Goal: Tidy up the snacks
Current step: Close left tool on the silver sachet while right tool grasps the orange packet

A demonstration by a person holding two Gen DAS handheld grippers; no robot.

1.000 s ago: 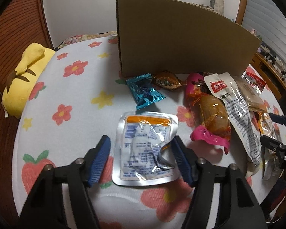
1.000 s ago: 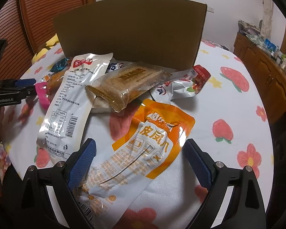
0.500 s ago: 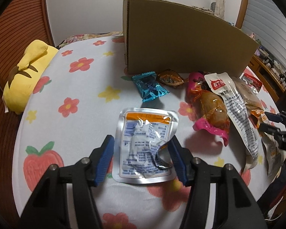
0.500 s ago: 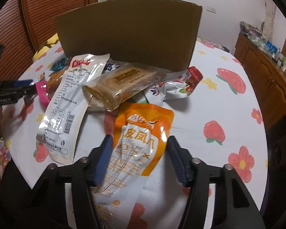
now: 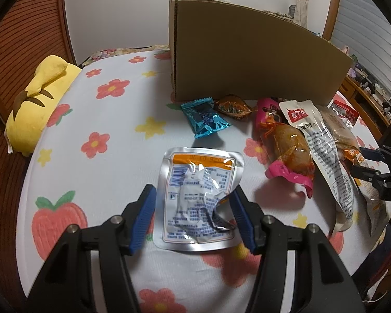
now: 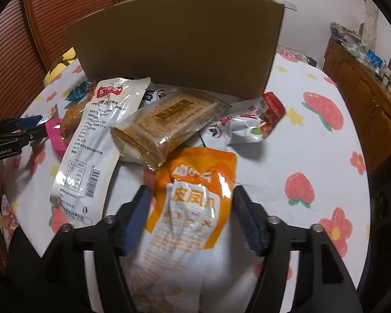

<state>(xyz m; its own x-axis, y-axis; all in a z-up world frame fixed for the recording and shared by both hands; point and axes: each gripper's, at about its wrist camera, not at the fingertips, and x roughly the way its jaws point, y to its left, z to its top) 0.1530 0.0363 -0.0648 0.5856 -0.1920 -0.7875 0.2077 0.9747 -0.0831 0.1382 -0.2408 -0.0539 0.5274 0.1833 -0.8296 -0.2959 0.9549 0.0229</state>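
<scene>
A silver foil pouch with an orange band (image 5: pixel 199 199) sits between the fingers of my left gripper (image 5: pixel 194 215), which is shut on its sides just above the tablecloth. My right gripper (image 6: pixel 191 217) is shut on an orange-and-white chicken-feet packet (image 6: pixel 195 208), which bulges between the pads and is lifted at the front. A tall cardboard box (image 5: pixel 247 52) stands behind the snacks; it also shows in the right wrist view (image 6: pixel 179 52).
On the flowered tablecloth (image 5: pixel 104 120) lie a blue candy (image 5: pixel 206 121), a brown candy (image 5: pixel 233 108), a pink-wrapped drumstick (image 5: pixel 286 148), a long white packet (image 6: pixel 96 133), a cracker pack (image 6: pixel 169 125) and a red-white packet (image 6: pixel 250 127). A yellow plush (image 5: pixel 36 104) lies far left.
Both grippers have closed from wide open onto their packets. The right one has squeezed and lifted the orange packet; the left camera has risen slightly with the foil pouch.
</scene>
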